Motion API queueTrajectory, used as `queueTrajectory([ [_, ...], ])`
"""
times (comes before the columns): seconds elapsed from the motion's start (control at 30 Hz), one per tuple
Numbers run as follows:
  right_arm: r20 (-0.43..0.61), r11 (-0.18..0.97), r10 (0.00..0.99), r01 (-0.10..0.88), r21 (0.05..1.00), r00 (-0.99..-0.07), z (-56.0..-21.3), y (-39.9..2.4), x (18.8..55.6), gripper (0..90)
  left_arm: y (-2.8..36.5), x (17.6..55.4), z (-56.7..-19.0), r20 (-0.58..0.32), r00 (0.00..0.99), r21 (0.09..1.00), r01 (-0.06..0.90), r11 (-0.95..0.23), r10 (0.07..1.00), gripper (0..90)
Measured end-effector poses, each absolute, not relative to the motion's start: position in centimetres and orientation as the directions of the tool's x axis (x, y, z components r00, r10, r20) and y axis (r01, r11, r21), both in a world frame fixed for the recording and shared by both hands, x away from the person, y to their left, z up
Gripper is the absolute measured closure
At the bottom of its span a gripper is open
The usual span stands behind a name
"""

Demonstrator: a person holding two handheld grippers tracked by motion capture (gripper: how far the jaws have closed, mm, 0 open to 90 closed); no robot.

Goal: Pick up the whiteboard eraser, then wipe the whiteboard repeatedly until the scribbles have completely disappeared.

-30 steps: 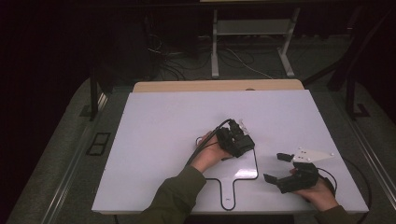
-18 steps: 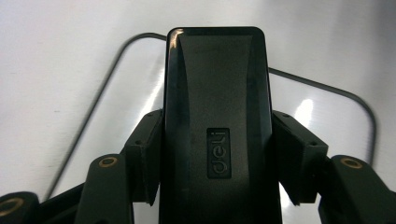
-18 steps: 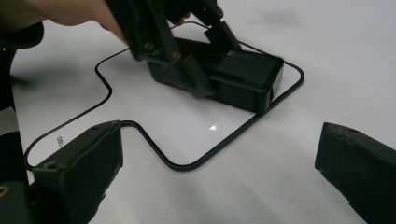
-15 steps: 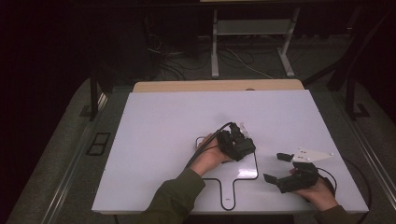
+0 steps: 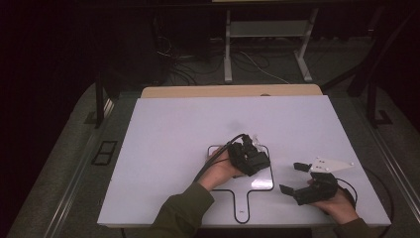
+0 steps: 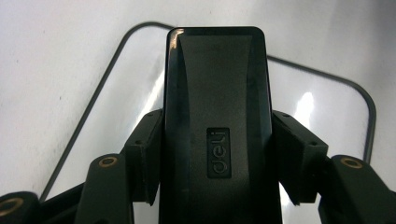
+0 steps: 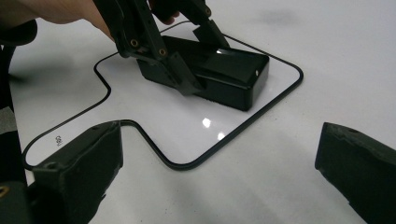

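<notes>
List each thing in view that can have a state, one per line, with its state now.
Black stapler: lying flat on the table inside the black outline, clamped by its sides.
Left gripper: shut on the black stapler.
Right gripper: open, holding nothing, apart from the stapler.
Black outline: drawn on the white table.

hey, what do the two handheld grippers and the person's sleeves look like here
Both grippers are black. The left gripper has angular jaw links with brass-coloured rivets and a black cable trailing back. The right gripper carries a pale grey three-cornered plate and has blocky black fingers. The left sleeve is olive green.
</notes>
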State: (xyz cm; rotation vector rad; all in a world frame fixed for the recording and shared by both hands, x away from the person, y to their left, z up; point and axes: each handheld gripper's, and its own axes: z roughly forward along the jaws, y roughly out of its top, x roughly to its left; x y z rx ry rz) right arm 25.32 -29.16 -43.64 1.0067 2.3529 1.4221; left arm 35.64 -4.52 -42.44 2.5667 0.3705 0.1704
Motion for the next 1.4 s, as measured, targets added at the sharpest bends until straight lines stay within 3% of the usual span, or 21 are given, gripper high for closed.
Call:
queueTrajectory([
  [0.5, 0.163, 0.298, 0.651, 0.446, 0.844, -0.742, -43.6, -29.2, 25.4, 0.0, 1.2, 38.0, -42.4, 0.036, 0.889, 0.528, 0.371, -0.764, 0.457, 39.3],
  [1.1, 0.161, 0.299, 0.647, 0.443, 0.845, -0.745, -43.7, -29.2, 25.3, 0.0, -6.0, 35.5, -42.4, 0.042, 0.96, 0.523, 0.216, -0.824, 0.278, 39.3],
  [1.4, 0.168, 0.291, 0.652, 0.449, 0.845, -0.74, -43.6, -29.3, 25.4, 0.0, -3.5, 36.0, -41.9, 0.016, 0.952, 0.531, 0.252, -0.809, 0.307, 39.3],
])
